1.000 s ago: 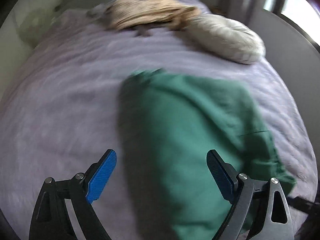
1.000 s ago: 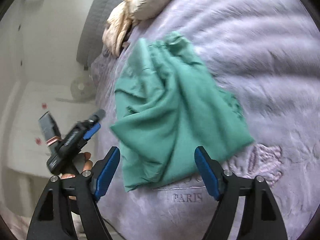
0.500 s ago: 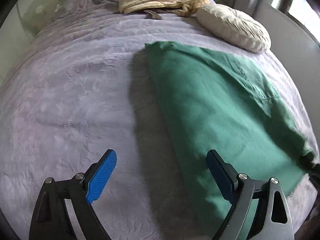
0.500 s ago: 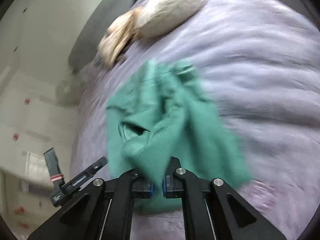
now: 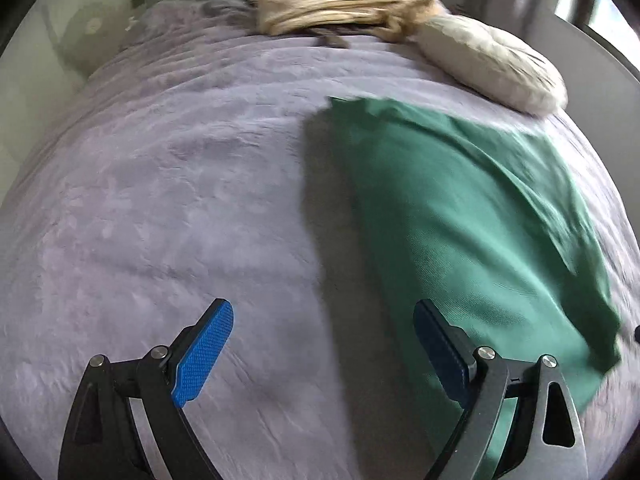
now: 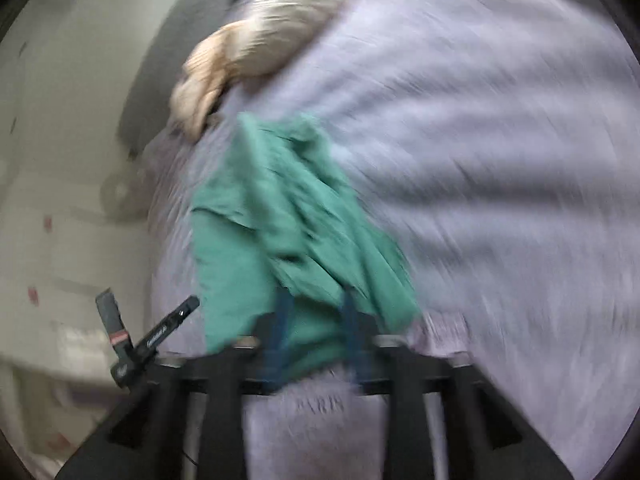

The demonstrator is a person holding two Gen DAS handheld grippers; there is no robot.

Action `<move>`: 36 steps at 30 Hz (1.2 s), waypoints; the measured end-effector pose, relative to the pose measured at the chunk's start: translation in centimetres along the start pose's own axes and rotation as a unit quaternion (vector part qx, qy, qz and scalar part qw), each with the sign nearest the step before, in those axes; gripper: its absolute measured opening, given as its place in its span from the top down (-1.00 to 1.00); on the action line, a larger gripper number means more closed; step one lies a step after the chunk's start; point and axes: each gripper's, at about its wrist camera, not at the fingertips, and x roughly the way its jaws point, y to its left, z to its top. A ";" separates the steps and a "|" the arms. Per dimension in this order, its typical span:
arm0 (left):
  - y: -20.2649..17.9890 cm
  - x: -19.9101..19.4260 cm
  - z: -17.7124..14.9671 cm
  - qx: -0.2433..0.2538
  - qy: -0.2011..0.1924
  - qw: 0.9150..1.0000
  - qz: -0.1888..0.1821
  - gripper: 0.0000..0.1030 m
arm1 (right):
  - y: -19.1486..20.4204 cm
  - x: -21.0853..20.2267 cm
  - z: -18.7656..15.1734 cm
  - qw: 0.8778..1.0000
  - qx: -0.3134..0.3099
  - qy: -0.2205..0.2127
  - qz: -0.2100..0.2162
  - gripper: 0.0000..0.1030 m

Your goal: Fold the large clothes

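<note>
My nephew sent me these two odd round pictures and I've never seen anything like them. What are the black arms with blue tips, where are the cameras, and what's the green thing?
Those are hand-held tongs, one in each of a person's hands, each carrying a wide-angle camera looking along its fingers. The left-hand view shows the left tongs wide open, holding nothing, above a lilac bedspread. A green garment lies spread on it, with a cream pillow and tan clothes farther back. The right-hand view is blurred by motion: the right tongs sit at the garment's near edge with a small gap between the fingers, so whether they grip it is unclear.
</note>
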 end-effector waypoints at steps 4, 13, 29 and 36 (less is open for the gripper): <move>1.6 1.4 1.7 -0.048 -0.011 0.999 0.014 -0.79 | 2.8 4.3 5.3 0.998 -0.052 0.015 0.021 -0.34; 1.9 5.5 1.6 -0.084 0.028 0.996 0.004 -0.79 | 5.0 15.4 11.9 0.991 -0.082 0.100 -0.031 -0.07; -1.1 4.9 2.7 -0.037 0.025 0.999 0.021 -0.79 | -0.8 13.0 11.9 0.994 -0.012 0.109 -0.009 0.33; -3.8 -2.3 0.3 0.012 0.010 0.999 -0.050 -0.79 | 4.2 4.9 8.4 0.992 -0.077 0.093 0.042 0.28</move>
